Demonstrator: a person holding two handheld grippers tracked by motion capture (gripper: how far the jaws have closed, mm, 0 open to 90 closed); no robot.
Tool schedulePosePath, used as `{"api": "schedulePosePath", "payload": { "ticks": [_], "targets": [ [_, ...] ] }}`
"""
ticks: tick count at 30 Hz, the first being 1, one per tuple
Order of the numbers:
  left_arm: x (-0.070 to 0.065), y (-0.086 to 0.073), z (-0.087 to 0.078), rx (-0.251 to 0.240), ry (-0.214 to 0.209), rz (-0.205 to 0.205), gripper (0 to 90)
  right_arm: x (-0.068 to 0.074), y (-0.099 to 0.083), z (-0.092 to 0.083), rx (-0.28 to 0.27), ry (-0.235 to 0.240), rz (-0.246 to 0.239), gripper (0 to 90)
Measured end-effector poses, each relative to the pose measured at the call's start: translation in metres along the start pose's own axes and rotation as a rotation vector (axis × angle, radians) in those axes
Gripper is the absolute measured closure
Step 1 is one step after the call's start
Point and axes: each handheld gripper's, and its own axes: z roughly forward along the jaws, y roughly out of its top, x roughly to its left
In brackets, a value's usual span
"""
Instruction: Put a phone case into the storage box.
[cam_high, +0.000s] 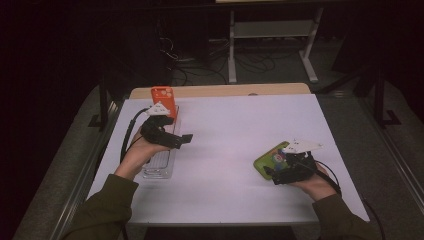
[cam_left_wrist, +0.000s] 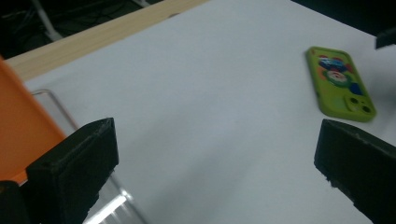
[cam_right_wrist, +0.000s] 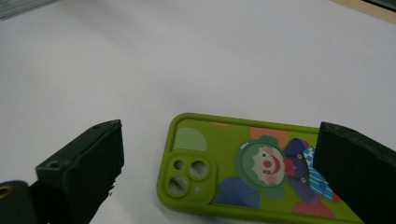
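High view: a white surface (cam_high: 225, 145) carries two phone cases. The left hand-held gripper (cam_high: 186, 138) is held above the left side of the surface, its black jaws pointing right, over a clear plastic tray (cam_high: 160, 162) that lies lengthwise near the left edge. An orange phone case (cam_high: 163, 96) stands at the far end of that tray, just behind the grey three-cornered plate. The right hand-held gripper (cam_high: 270, 172) sits low at the right side, right over the near end of a green phone case (cam_high: 267, 159) that lies flat on the surface. Both sleeves are olive green.

Left gripper view: the two jaws stand wide apart with bare white surface between them and nothing held. The orange phone case (cam_left_wrist: 23, 121) and the rim of the clear plastic tray (cam_left_wrist: 60, 105) show at the left; the green phone case (cam_left_wrist: 338, 84) lies well apart at the upper right.

Right gripper view: the jaws stand wide apart, one on each side of the green phone case (cam_right_wrist: 252, 172), not closed on it. The case lies back up, with a clown face, coloured patches and camera cut-outs. No brand, label or writing can be read on it.
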Motion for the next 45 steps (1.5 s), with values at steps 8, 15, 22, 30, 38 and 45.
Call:
{"api": "schedulePosePath", "payload": {
  "ticks": [8, 15, 22, 30, 38, 45],
  "targets": [
    [-0.019, -0.012, 0.011, 0.014, -0.056, 0.028, 0.0, -0.023, 0.007, -0.001, 0.036, -0.029, 0.067, 20.5],
    [-0.031, -0.015, 0.016, 0.023, -0.094, 0.052, 0.0, -0.055, 0.008, 0.006, 0.082, -0.085, 0.116, 50.0],
    [-0.038, -0.018, 0.020, 0.030, -0.113, 0.065, 0.0, -0.080, 0.003, 0.013, 0.138, -0.126, 0.133, 72.2],
    [-0.046, -0.018, 0.024, 0.036, -0.133, 0.081, 0.0, -0.104, -0.010, 0.014, 0.185, -0.160, 0.153, 88.2],
    [-0.047, -0.020, 0.027, 0.048, -0.142, 0.100, 0.0, -0.108, -0.018, 0.020, 0.234, -0.139, 0.138, 88.3],
    [-0.048, -0.022, 0.029, 0.052, -0.147, 0.100, 0.0, -0.101, -0.020, 0.019, 0.248, -0.110, 0.120, 88.4]
  ]
}}
